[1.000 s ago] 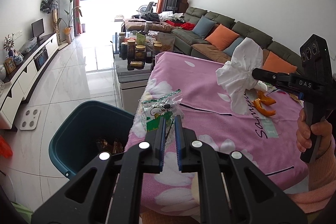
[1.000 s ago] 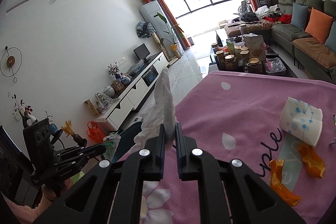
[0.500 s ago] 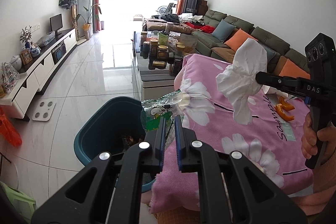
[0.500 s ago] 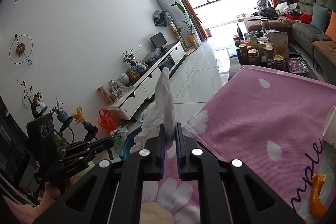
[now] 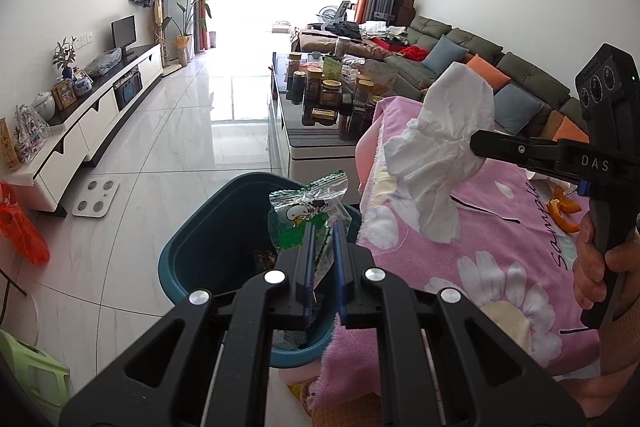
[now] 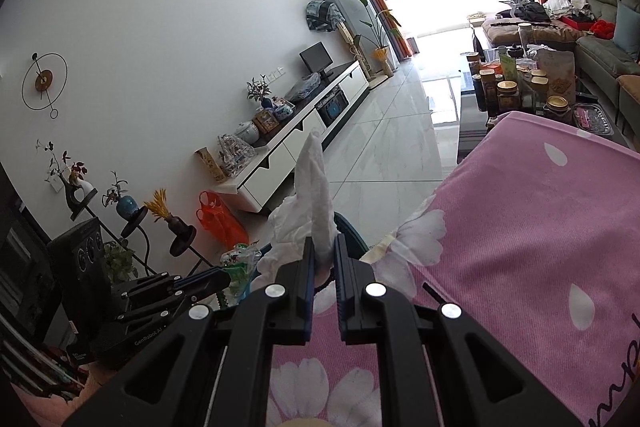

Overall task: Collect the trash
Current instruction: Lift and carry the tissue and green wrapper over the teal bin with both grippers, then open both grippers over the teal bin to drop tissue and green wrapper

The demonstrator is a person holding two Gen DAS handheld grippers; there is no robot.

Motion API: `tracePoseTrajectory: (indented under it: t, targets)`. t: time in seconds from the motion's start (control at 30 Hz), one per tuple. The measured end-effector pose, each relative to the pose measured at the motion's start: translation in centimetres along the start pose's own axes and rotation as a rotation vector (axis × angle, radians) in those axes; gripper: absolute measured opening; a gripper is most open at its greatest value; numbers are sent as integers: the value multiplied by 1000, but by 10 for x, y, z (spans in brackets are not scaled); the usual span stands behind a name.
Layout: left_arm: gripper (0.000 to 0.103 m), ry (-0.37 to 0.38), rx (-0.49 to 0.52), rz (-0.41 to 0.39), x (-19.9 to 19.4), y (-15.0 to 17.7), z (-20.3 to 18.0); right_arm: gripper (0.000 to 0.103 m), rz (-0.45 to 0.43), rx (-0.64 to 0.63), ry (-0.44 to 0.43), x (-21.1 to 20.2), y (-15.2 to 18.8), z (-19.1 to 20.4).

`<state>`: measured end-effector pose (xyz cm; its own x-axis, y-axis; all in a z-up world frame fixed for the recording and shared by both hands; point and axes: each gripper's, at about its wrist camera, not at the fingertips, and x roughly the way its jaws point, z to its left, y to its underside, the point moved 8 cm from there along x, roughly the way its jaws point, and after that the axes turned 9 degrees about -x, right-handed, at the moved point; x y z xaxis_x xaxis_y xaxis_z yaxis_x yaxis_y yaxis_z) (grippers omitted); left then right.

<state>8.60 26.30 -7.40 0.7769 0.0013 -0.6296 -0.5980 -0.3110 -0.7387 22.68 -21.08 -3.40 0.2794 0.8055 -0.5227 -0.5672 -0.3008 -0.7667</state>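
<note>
Over the bin point(image 5: 192, 251), left tool point(image 5: 322, 227) pinches wrapper point(image 5: 306, 211); right tool point(image 6: 322, 243) clamps tissue point(image 6: 314, 203).

A pink floral cloth point(image 5: 480, 251) covers the tabletop. Beyond it a dark glass coffee table point(image 5: 288, 123) carries a crowd of lidded jars point(image 5: 330, 93). A green sofa point(image 5: 516, 75) with orange and blue cushions lines the right wall. Along the left wall runs a white TV cabinet point(image 5: 92, 123) with a small monitor point(image 5: 123, 31) and ornaments (vases, a framed picture). A white bathroom scale point(image 5: 96, 197) lies on the tiled floor, with an orange plastic bag point(image 5: 20, 227) near it. A round wall clock point(image 6: 44, 81) hangs above.
</note>
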Motion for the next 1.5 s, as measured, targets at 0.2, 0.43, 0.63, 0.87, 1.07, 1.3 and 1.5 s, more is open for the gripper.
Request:
tracePoseTrajectory:
  t: [0.2,0.43,0.63,0.87,1.07,1.3,1.5]
  targets:
    - [9,-23,-13,10,9,2,4,8,26,-8,-8,18,-1,6]
    - [9,-57,-34,36,26,6,15,8,69,-26,-12,46,0,19]
    - [9,-77,-76,78,46,11,32,8,129,-37,-7,76,3,24]
    - [9,-102,-119,122,71,18,48,10,218,-62,22,111,15,31]
    - [10,-114,-142,149,90,21,56,12,283,-73,29,137,22,36]
    - [18,-120,-179,169,108,25,68,24,310,-69,47,144,26,35]
    - [28,-114,-181,142,101,25,64,27,292,-54,49,131,26,25]
